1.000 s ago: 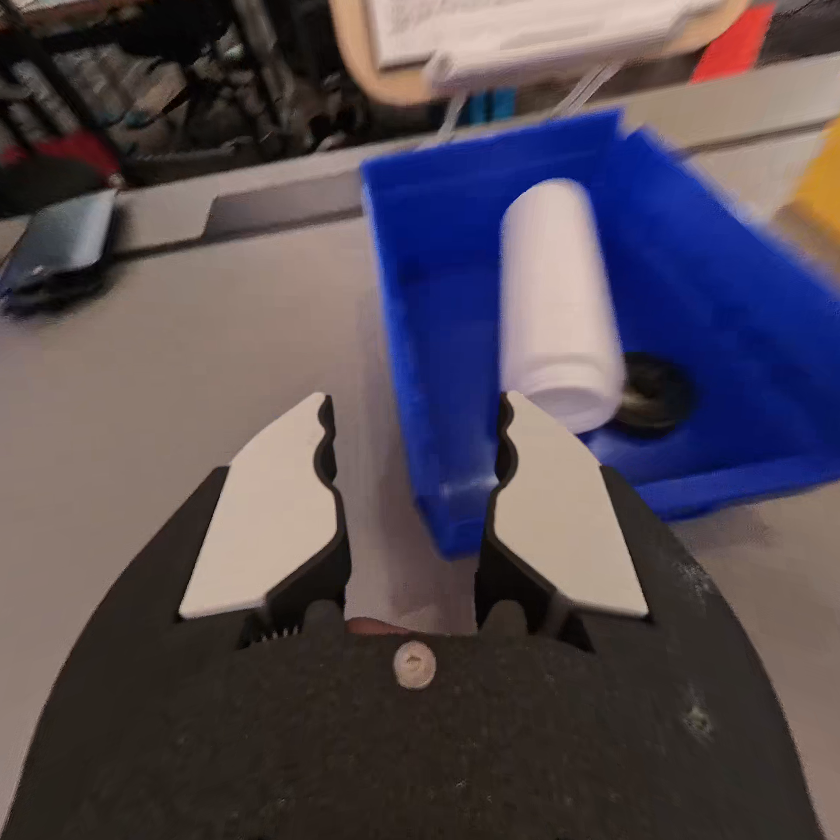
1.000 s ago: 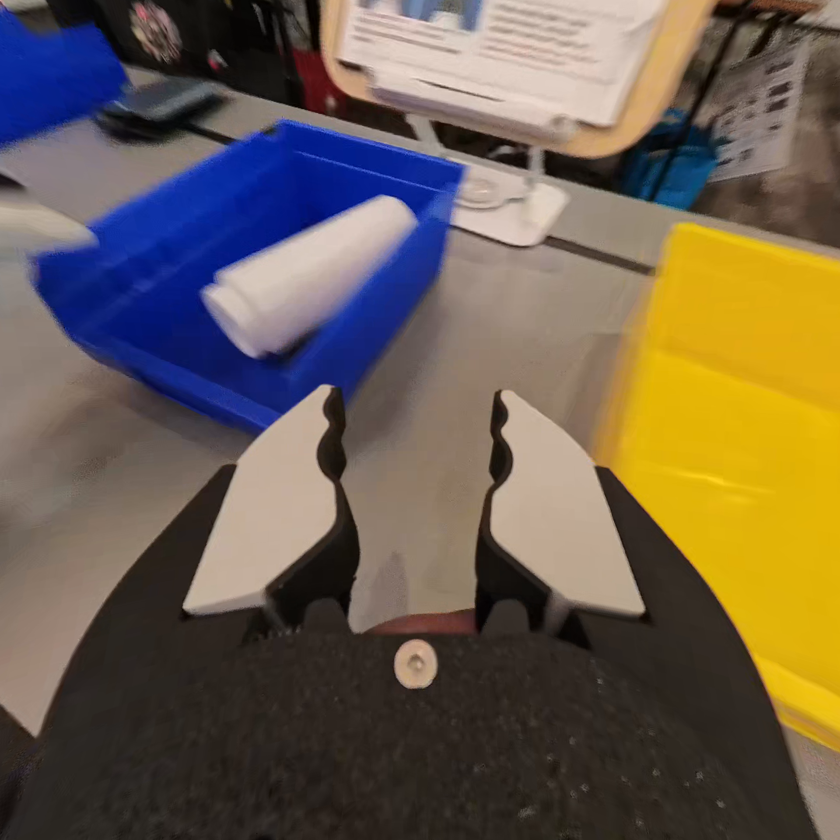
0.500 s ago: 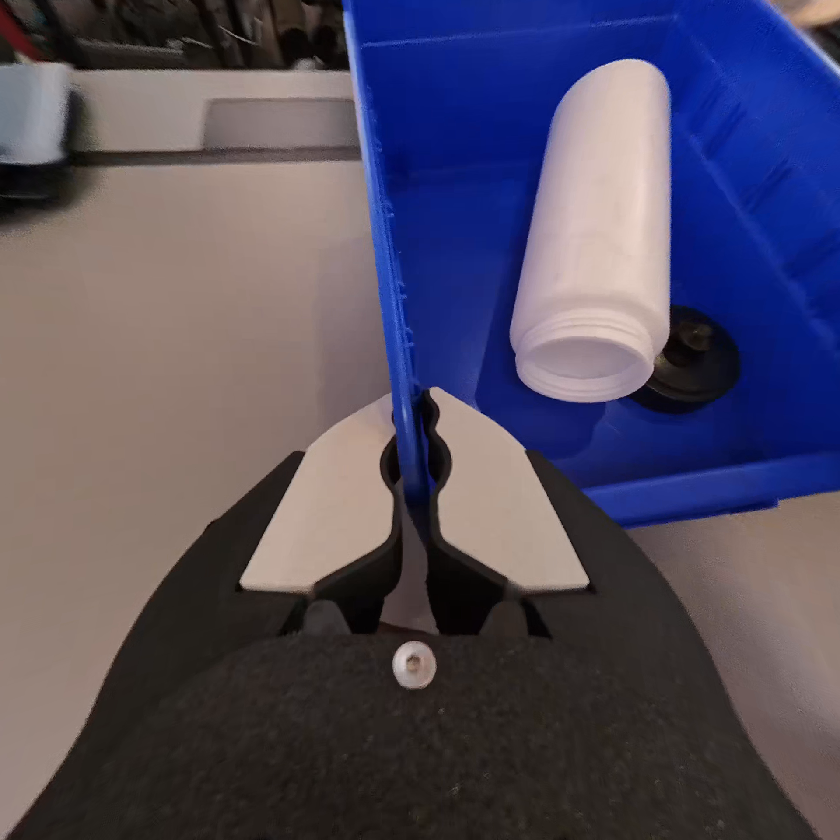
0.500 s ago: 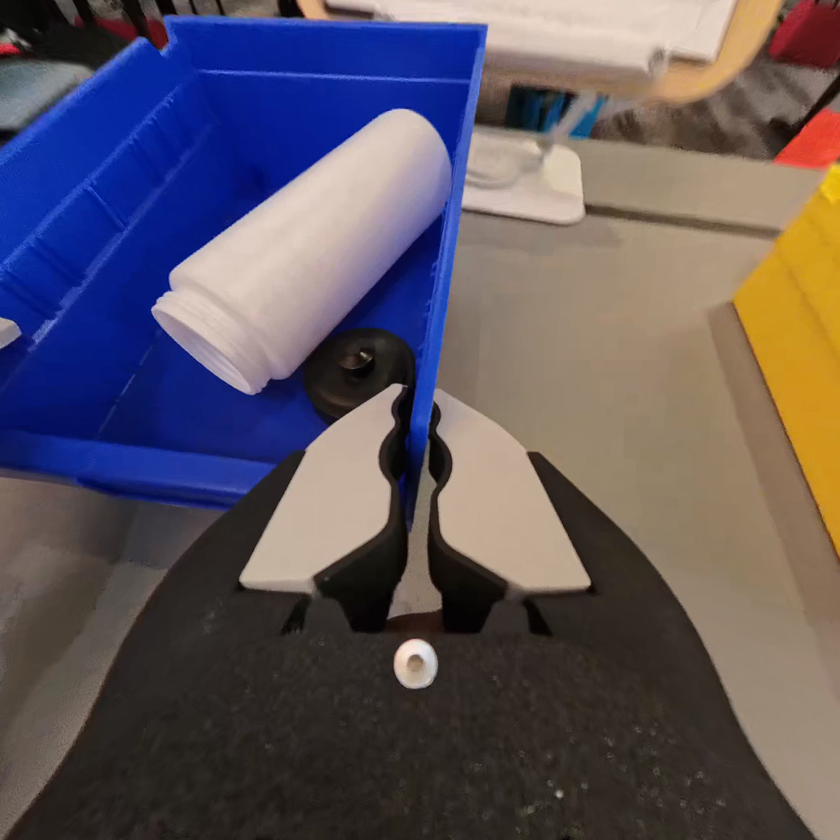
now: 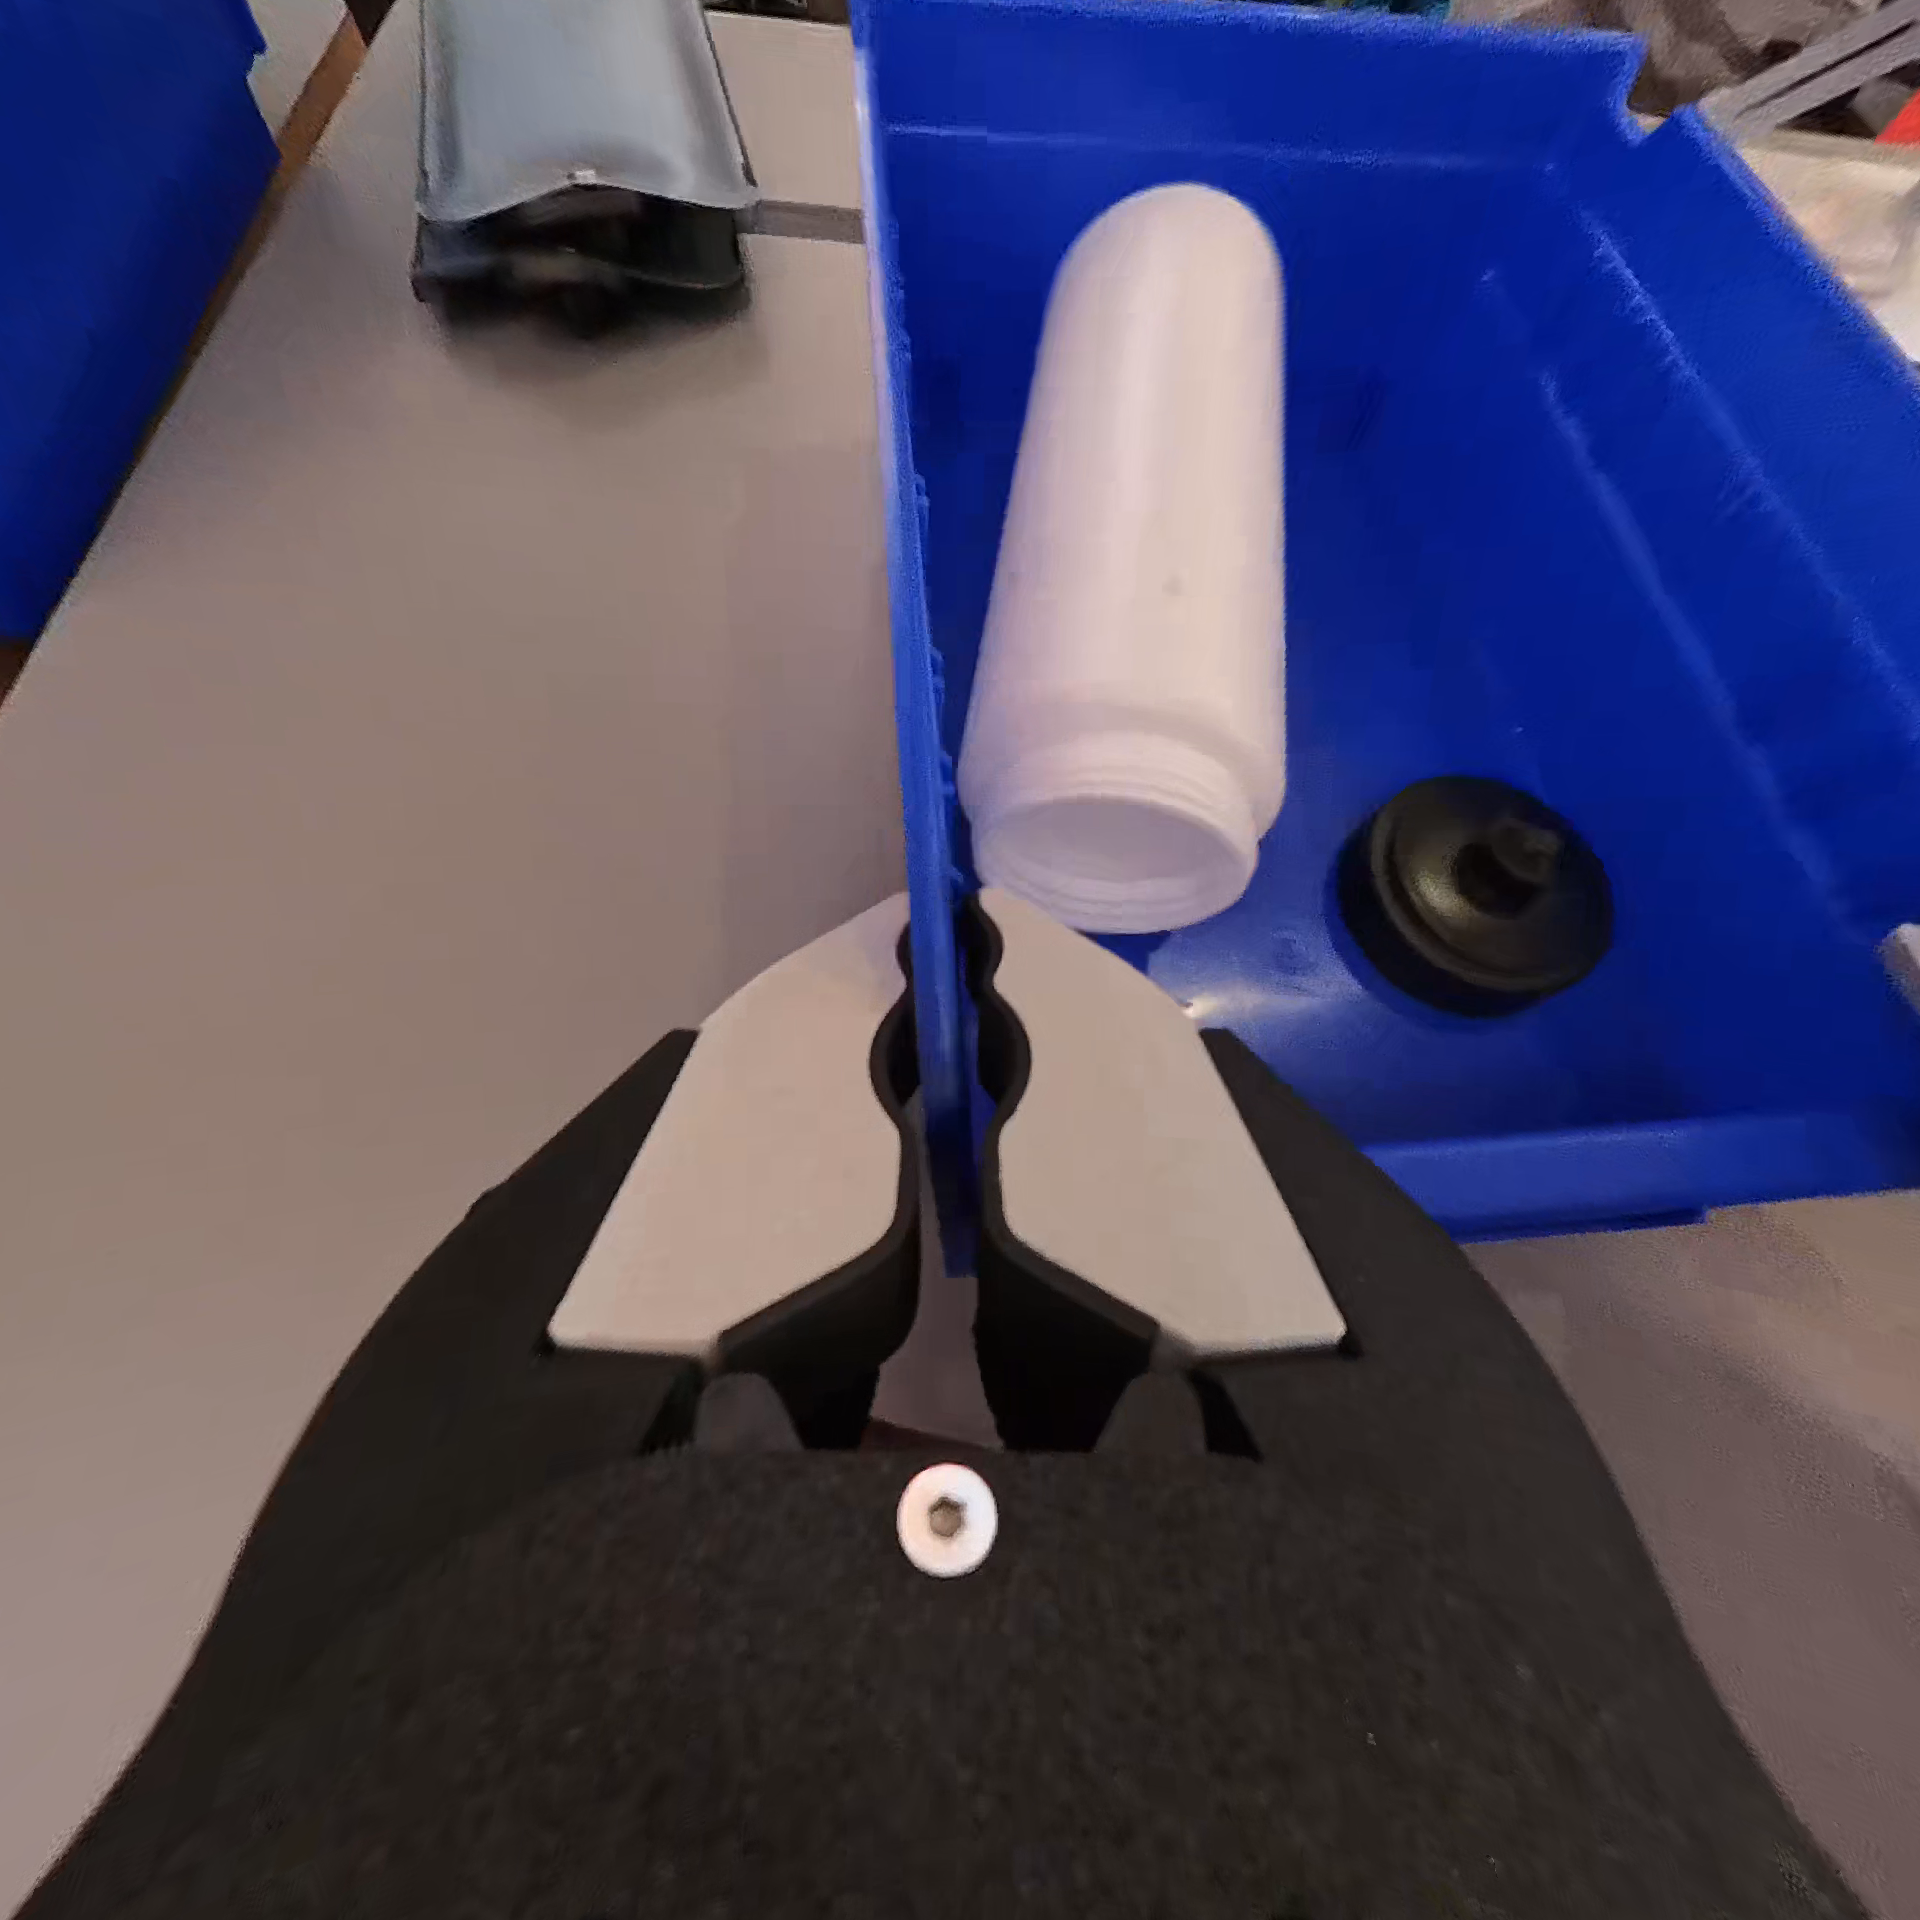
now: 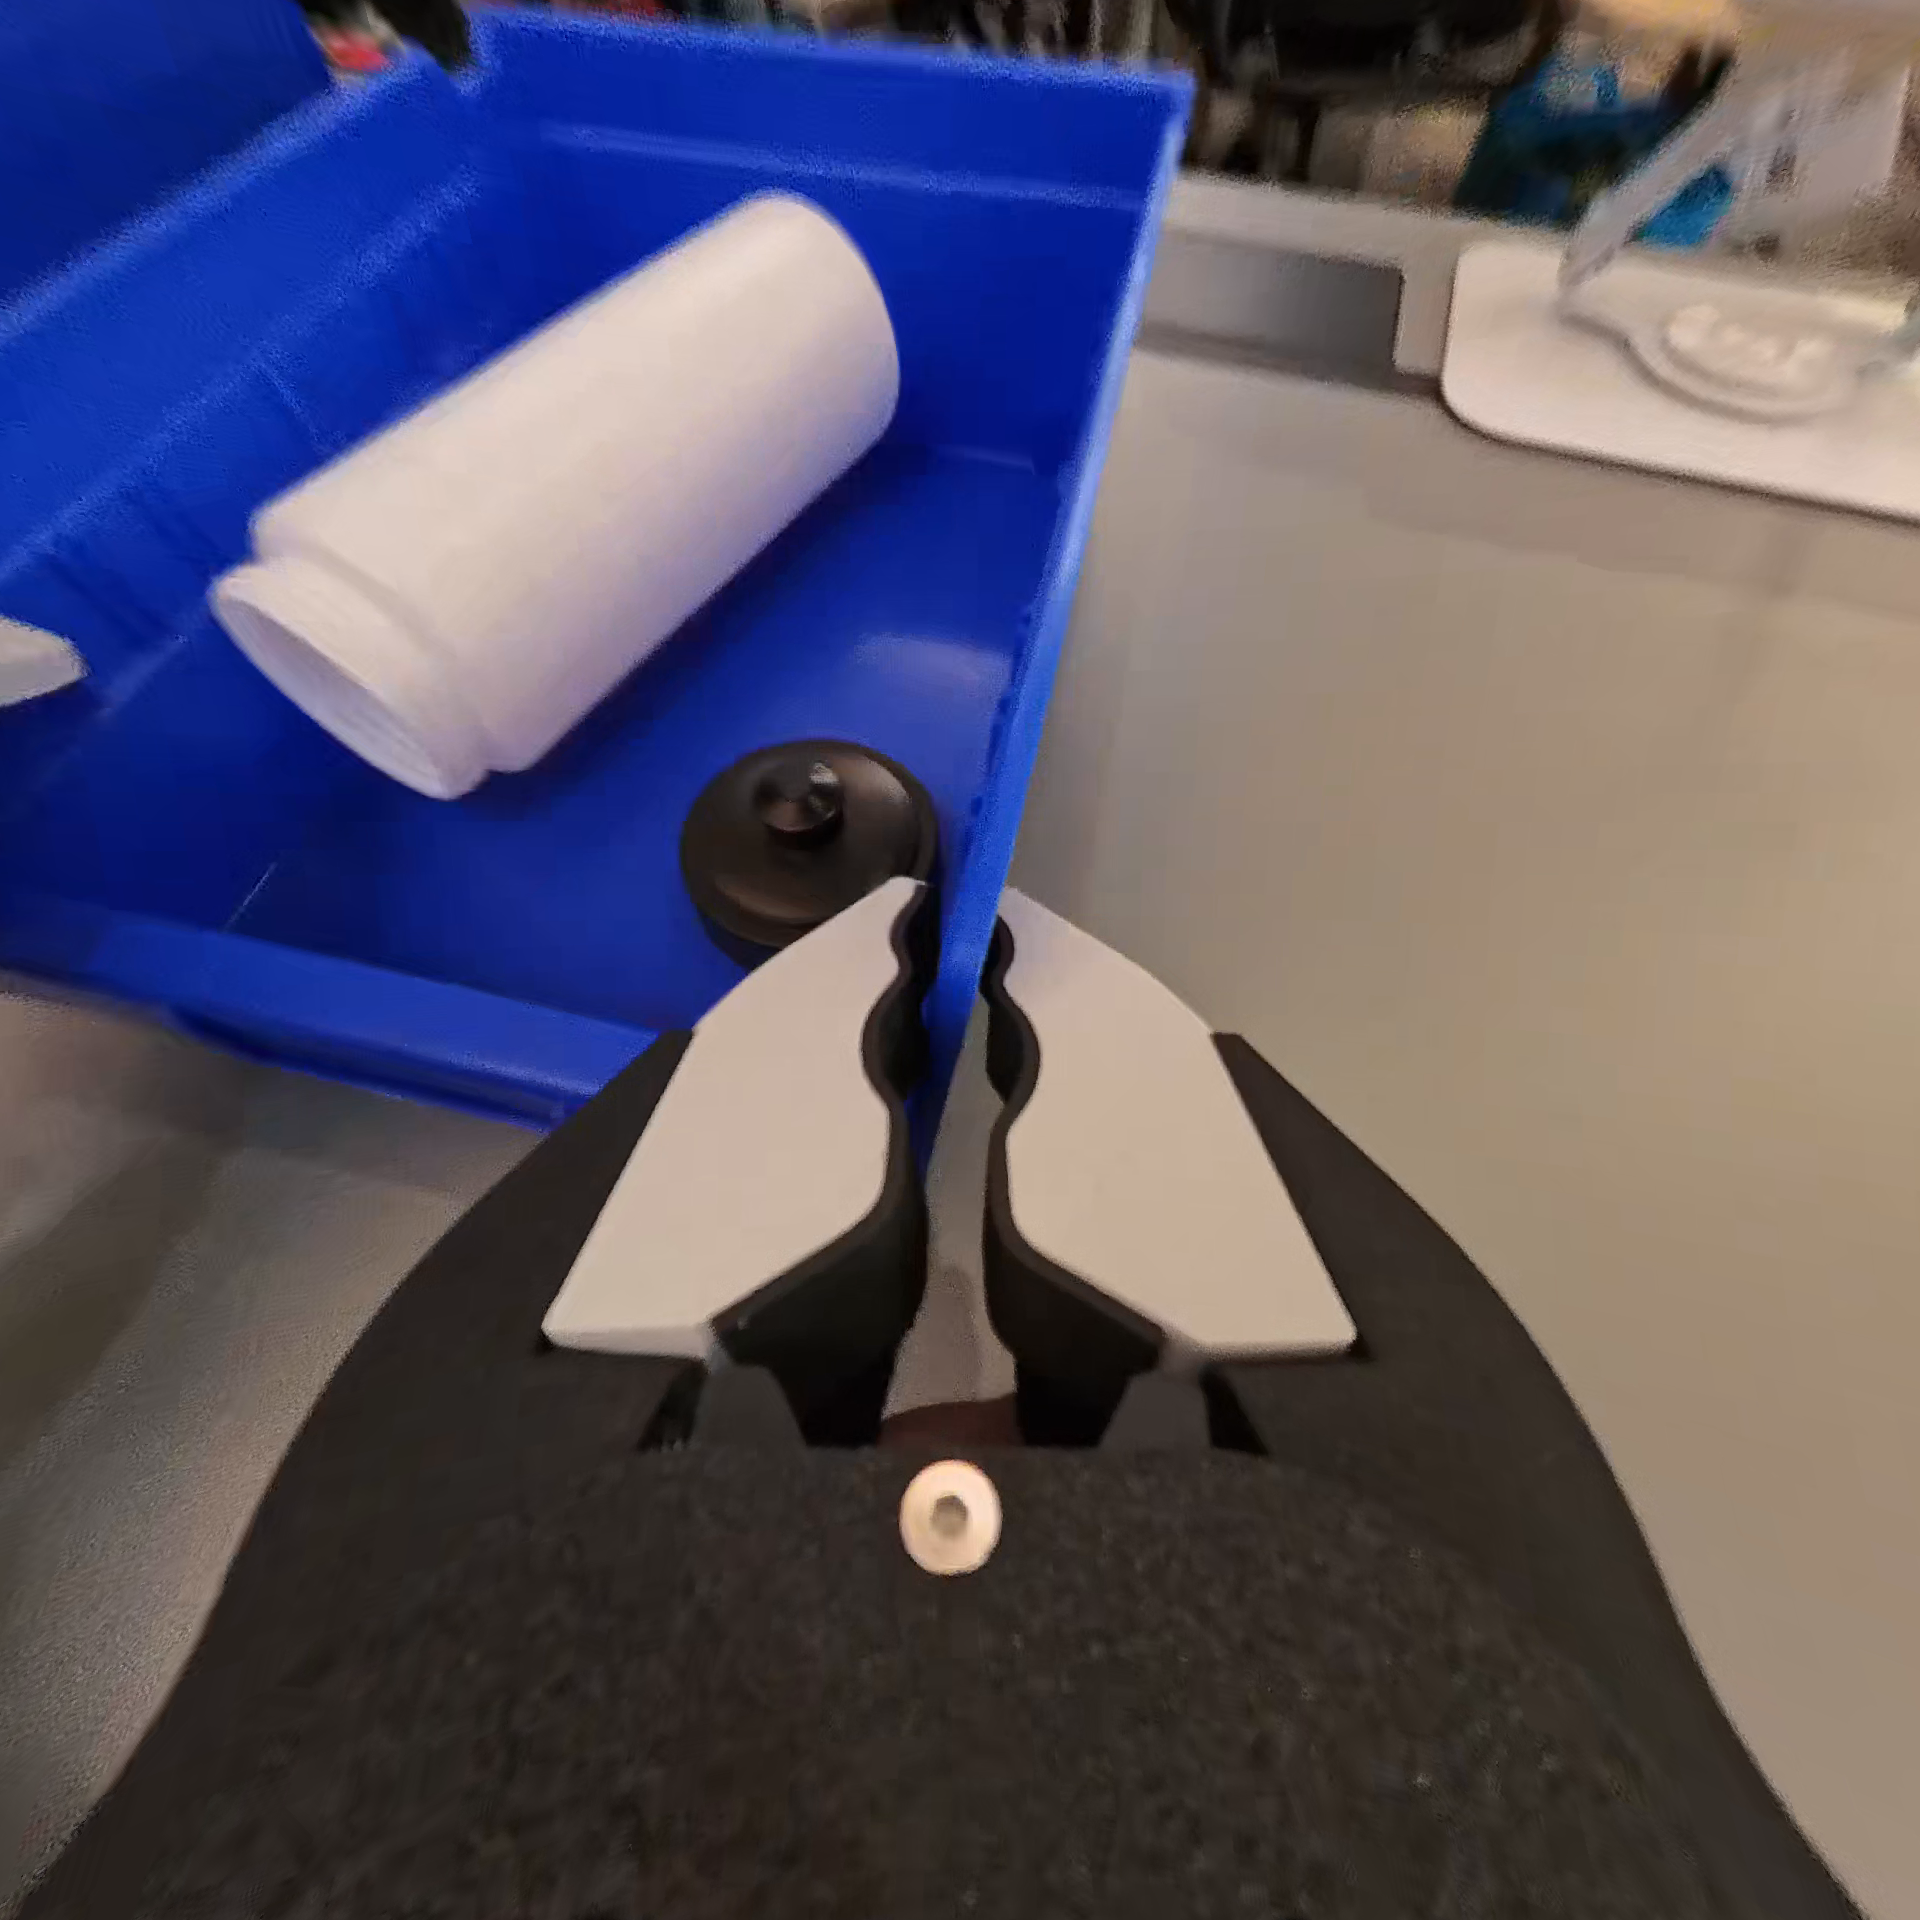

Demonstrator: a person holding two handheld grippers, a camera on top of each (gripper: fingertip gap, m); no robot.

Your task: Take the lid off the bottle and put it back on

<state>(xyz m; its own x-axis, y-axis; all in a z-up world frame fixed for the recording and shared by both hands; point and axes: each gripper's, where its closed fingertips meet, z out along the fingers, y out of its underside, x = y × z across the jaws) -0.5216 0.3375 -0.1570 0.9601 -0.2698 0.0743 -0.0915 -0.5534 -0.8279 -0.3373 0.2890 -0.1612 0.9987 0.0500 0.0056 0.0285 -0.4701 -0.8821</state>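
Fingers [image 5: 1039,997] of both grippers pinch blue bin [image 5: 1558,520] walls — bottle [image 5: 1143,561] (uncapped), lid [image 5: 1475,894] inside.

My right gripper [image 6: 961,925] is clamped on the right side wall of the blue bin [image 6: 1081,582], one finger inside and one outside. In the bin, the white bottle [image 6: 551,520] lies on its side, uncapped, threaded mouth toward me. The black lid [image 6: 800,831] rests on the bin floor, just beside my inner finger. The bin stands on a grey table [image 6: 1455,831]. A white stand base [image 6: 1662,395] sits farther back.
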